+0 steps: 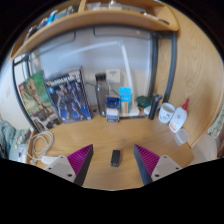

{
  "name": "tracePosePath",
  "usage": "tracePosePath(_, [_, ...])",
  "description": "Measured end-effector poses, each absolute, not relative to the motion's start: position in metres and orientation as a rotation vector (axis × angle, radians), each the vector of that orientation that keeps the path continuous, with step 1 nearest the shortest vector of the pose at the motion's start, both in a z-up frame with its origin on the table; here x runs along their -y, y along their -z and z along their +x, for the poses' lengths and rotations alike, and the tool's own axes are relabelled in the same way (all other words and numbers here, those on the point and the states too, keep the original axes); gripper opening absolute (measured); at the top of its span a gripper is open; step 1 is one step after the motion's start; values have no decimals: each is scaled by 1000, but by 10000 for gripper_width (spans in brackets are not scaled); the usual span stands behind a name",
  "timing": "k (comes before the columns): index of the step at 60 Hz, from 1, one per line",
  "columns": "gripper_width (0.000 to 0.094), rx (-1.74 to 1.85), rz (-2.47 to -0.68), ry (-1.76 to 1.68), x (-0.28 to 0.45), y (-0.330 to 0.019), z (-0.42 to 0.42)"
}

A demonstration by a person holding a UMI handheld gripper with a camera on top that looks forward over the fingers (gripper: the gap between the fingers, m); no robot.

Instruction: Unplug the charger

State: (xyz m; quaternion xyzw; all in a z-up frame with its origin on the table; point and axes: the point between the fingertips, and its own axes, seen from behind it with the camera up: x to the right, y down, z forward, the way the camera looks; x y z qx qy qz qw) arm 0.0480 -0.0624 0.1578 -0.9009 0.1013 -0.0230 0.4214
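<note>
My gripper is open, its two magenta pads spread wide just above a wooden desk. A small black block lies flat on the desk between the fingers, with a clear gap on each side. Two white rounded objects with red marks stand at the desk's back right, beyond the right finger; I cannot tell whether they are chargers. A pale cable lies coiled on the desk beyond the left finger.
Two picture-covered cases lean against the back at the left. A blue and white box and small items stand at the back middle. A dark object sits right of them. A wooden shelf hangs overhead.
</note>
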Motion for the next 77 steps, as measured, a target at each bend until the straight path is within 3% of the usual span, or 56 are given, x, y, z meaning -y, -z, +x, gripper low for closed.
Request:
tracePosePath(8, [816, -236, -2112, 39, 103, -223, 43])
tracePosePath(16, [828, -220, -2011, 74, 161, -255, 43])
tracePosePath(41, [829, -49, -2077, -44, 334, -213, -2])
tracePosePath(77, [834, 0, -2057, -52, 370, -215, -8])
